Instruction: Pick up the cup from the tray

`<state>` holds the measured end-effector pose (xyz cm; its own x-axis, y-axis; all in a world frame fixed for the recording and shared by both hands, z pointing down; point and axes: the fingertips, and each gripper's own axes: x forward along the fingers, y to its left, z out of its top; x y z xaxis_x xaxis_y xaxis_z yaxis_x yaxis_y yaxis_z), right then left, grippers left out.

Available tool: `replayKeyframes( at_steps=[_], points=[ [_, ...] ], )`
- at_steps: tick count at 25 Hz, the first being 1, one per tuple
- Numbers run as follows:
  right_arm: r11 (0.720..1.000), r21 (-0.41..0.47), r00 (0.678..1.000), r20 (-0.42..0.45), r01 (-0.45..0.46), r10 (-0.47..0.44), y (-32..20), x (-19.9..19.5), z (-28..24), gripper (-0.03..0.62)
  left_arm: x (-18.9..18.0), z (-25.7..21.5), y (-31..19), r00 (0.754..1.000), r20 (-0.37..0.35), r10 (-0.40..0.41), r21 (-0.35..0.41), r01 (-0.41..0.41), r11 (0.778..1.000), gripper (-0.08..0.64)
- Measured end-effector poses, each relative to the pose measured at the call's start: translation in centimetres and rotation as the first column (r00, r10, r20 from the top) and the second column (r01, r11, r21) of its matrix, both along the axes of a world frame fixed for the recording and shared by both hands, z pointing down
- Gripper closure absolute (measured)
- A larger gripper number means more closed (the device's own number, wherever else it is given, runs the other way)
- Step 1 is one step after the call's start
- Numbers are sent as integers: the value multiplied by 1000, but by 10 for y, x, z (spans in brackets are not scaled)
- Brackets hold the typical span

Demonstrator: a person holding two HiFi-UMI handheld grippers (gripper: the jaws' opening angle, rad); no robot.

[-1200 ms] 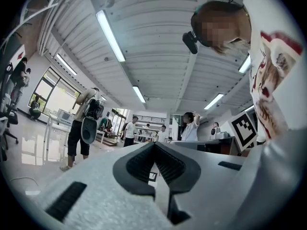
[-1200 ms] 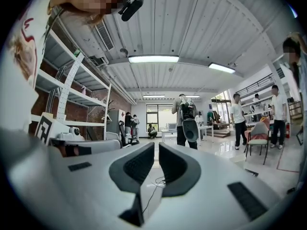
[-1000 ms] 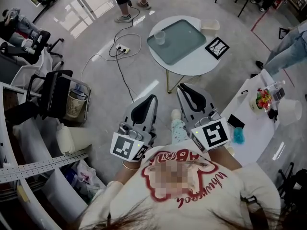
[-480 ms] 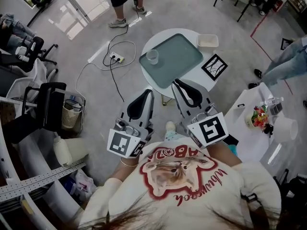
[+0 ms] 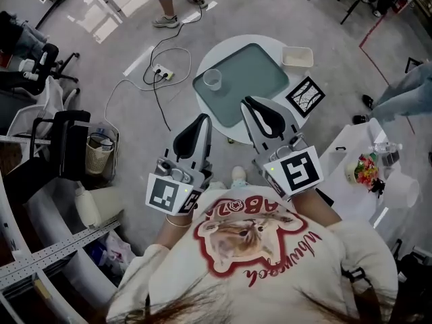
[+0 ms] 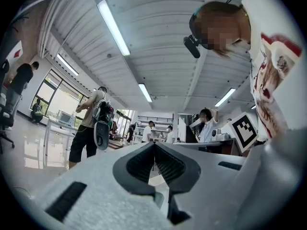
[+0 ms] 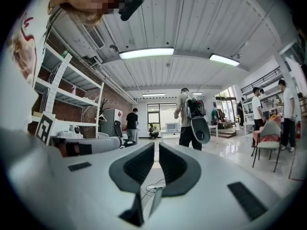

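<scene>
Clear cup (image 5: pixel 212 79) on the tray (image 5: pixel 260 66), ahead of the left hand-held gripper (image 5: pixel 200 118).
It and the right hand-held gripper (image 5: pixel 248 102) are clenched, empty; cup likely light, crushable: pinch the rim gently.

Table (image 5: pixel 216 52): tray (image 5: pixel 253 69) at centre. Cup (image 5: pixel 212 79) on tray, 9 o'clock side. Box (image 5: pixel 298 57) on table at tray's 2 o'clock; card (image 5: pixel 305 96) at 3 o'clock.

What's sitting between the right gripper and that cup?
Nothing: in the head view, only bare tray shows between the right gripper and the cup.
</scene>
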<state>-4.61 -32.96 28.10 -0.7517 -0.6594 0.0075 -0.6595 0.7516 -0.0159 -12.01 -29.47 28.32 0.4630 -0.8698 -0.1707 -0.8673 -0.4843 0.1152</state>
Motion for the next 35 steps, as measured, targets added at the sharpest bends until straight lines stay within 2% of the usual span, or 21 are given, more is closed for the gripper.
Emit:
replayKeyframes(
  at_steps=[6, 10, 15, 22, 28, 35],
  points=[
    [1000, -12, 1000, 9, -18, 18, -12, -9, 5, 546, -12, 7, -12, 1000, -4, 13, -33, -13, 999, 546],
    [999, -6, 998, 52, -39, 40, -17, -15, 0, 546, -21, 3, -22, 999, -3, 33, -32, -33, 999, 546],
    [999, -32, 997, 63, -37, 39, -25, -24, 9, 546, -29, 7, -31, 999, -10, 42, -38, -42, 998, 546],
    [997, -74, 999, 29, -36, 38, -33, -39, 34, 545, -42, 30, -37, 999, -27, 37, -85, -40, 996, 546],
    [994, -108, 1000, 23, 23, -21, -37, -52, 61, 545, -47, 39, -41, 999, -29, 29, -90, -32, 995, 546],
    [985, -172, 1000, -29, 1, -6, -50, -64, 103, 539, -49, 53, -38, 999, -28, 31, -114, -34, 993, 546]
  ],
)
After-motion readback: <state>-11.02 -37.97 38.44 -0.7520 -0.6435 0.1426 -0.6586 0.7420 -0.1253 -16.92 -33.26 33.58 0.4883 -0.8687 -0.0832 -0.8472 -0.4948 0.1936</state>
